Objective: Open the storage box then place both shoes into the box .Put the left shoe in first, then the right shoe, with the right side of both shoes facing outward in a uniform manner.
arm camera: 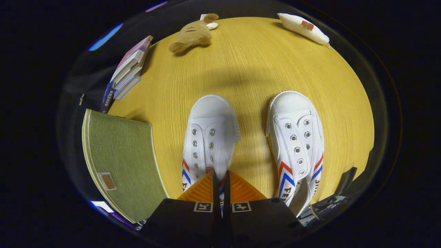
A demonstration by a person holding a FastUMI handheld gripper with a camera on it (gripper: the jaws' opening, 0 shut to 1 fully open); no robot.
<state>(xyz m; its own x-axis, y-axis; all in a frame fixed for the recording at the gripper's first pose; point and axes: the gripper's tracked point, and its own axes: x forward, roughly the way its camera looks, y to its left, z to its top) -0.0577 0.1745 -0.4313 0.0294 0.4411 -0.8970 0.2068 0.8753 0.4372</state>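
Note:
Two white canvas shoes with red and blue stripes stand side by side on the yellow wooden table (255, 65), toes pointing away from me. The left shoe (210, 137) lies straight ahead, and its heel end is hidden under my fingers. The right shoe (296, 137) sits a little apart to its right. My gripper (220, 177) is shut, its fingers together with only a thin slit between them, above the rear of the left shoe. I cannot see it holding anything. The green fabric storage box (120, 158) stands to the left of the shoes with its lid down.
A brown plush toy (193, 34) lies at the table's far edge. A stack of books (129, 69) sits beyond the box at the far left, and a white packet (303, 27) lies at the far right. A dark object (344, 182) is by the right shoe's heel.

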